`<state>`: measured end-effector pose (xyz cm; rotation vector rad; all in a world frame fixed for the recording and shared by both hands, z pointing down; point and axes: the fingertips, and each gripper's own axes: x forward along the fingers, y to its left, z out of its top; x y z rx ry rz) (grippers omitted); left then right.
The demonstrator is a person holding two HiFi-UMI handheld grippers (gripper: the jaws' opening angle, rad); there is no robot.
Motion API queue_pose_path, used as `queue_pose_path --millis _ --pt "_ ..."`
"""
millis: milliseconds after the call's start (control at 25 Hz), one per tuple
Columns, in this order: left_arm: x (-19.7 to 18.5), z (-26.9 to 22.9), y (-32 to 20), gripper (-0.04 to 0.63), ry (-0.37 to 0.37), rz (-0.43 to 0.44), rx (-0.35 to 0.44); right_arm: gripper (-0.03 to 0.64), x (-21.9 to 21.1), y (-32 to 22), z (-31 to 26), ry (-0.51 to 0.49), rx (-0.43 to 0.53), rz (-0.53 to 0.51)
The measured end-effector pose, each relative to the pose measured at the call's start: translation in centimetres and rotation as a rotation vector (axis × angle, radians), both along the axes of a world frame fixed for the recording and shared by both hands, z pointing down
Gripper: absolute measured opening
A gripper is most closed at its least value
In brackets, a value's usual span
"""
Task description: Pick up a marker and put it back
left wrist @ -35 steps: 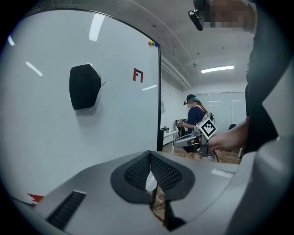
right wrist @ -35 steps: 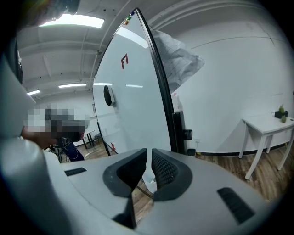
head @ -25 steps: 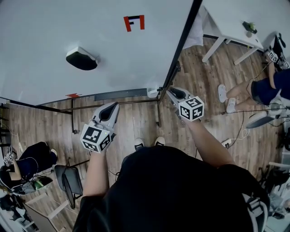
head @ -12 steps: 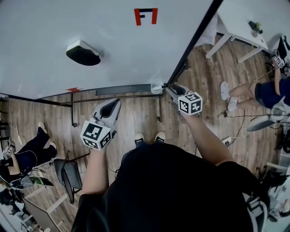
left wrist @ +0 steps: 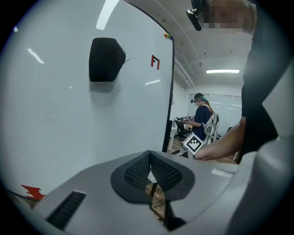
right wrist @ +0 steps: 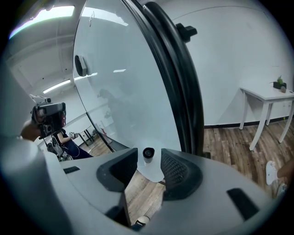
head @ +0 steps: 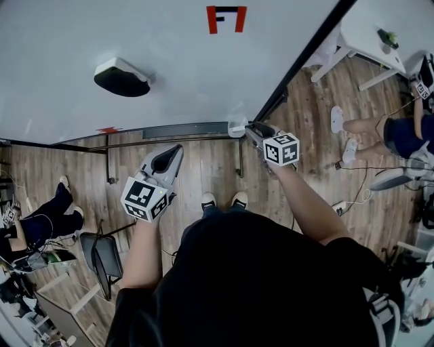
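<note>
A black-capped marker point(right wrist: 148, 153) stands end-on in a white holder point(right wrist: 154, 173) at the right end of the whiteboard's tray point(head: 183, 130). My right gripper point(right wrist: 148, 161) straddles it; its jaws are opening and the pads stand clear of the marker on both sides. In the head view the right gripper point(head: 252, 129) sits against that holder point(head: 237, 127) by the board's black frame. My left gripper point(head: 178, 149) hangs below the tray, shut with nothing in it; in its own view its pads point(left wrist: 138, 170) meet in front of the whiteboard point(left wrist: 69, 114).
A black eraser point(head: 121, 76) and a red mark point(head: 226, 18) are on the whiteboard. The board's stand legs point(head: 108, 173) stand on the wood floor. A white table point(head: 369, 47) is at the far right, a chair point(head: 102, 261) at the lower left, and seated people at both sides.
The right gripper moved up to the holder at the tray's end. The left gripper stayed about where it was.
</note>
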<state>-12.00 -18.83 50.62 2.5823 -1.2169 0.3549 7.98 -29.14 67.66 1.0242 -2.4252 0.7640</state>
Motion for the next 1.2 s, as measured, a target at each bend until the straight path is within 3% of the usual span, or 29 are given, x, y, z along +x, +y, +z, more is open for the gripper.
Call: queue_pose_path --millis 520,1200 --pt "-0.1 0.6 -0.1 0.011 -0.002 0.008 -0.013 0.085 -0.7 -0.8 0.8 0.031 0.022 0.007" --pt "-1.0 0.3 0.6 0.011 -0.007 0.012 -0.004 0.074 -1.6 -0.7 -0.7 0.044 0.067 -0.013"
